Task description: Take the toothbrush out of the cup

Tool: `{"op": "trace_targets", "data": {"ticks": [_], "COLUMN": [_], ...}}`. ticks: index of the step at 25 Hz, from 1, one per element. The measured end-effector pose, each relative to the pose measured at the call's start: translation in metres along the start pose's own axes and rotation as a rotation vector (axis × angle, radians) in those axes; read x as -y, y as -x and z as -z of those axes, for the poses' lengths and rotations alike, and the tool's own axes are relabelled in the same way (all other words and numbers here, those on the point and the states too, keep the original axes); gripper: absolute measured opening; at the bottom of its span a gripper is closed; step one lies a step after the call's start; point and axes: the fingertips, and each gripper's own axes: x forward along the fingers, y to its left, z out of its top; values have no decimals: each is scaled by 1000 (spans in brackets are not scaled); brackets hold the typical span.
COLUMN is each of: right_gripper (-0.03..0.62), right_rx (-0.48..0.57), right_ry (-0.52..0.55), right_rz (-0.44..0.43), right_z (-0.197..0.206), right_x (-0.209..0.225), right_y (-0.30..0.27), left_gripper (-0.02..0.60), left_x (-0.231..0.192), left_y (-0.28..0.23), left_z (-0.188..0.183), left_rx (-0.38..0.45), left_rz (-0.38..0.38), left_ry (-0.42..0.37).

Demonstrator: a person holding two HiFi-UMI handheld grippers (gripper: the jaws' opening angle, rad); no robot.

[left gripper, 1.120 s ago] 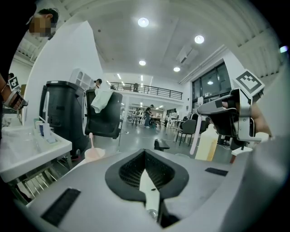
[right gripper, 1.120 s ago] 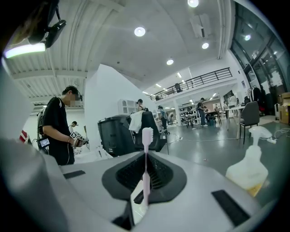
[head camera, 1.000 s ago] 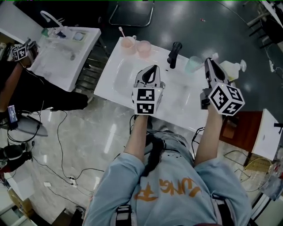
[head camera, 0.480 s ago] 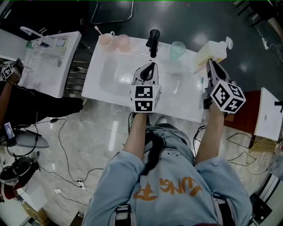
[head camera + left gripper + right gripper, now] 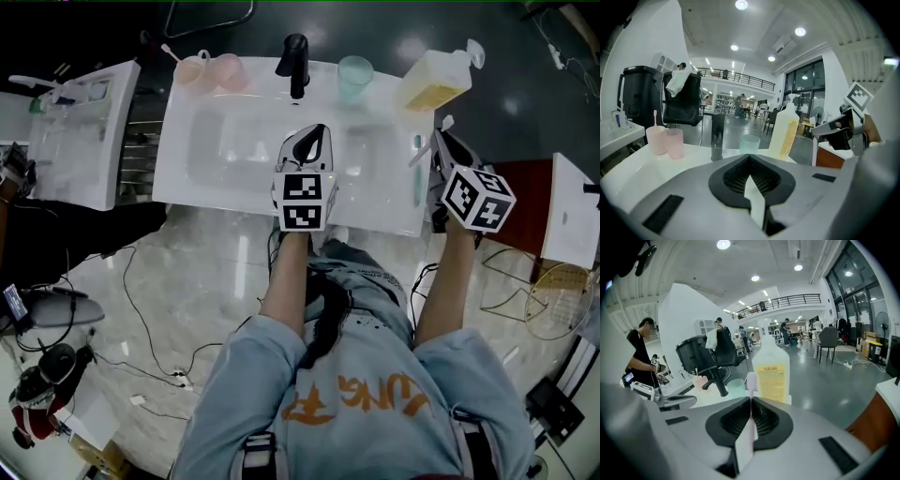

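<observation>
Pale toothbrush upright between right gripper jaws, soap bottle beyond.

Glossy pale floor, ceiling spotlights, tall windows

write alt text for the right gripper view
The right gripper is shut on a toothbrush, whose head sticks up past the jaws. Behind it stand a yellow-labelled pump bottle, a pale green cup and a black tap.

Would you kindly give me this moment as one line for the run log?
left gripper: shut, empty | right gripper: shut on pale pink plastic toothbrush | toothbrush: apart from translucent green plastic cup
</observation>
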Motion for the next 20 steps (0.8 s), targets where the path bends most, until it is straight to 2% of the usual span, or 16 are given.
{"op": "trace_targets", "data": {"ticks": [13,20], "right_gripper": [35,35], "right_rx": [-179,-253], "right_ry": [-86,-149], "right_rz": [10,26], "right_z": [79,109], "right_x": [17,22], "right_y": [-20,-38], "left_gripper": [8,8], "left_x": [29,31], "left_y": [-37,-53], "left_z": [40,44], "left_rx": [-105,-130], "left_rz": [89,111], "left_ry": [-4,-22]}}
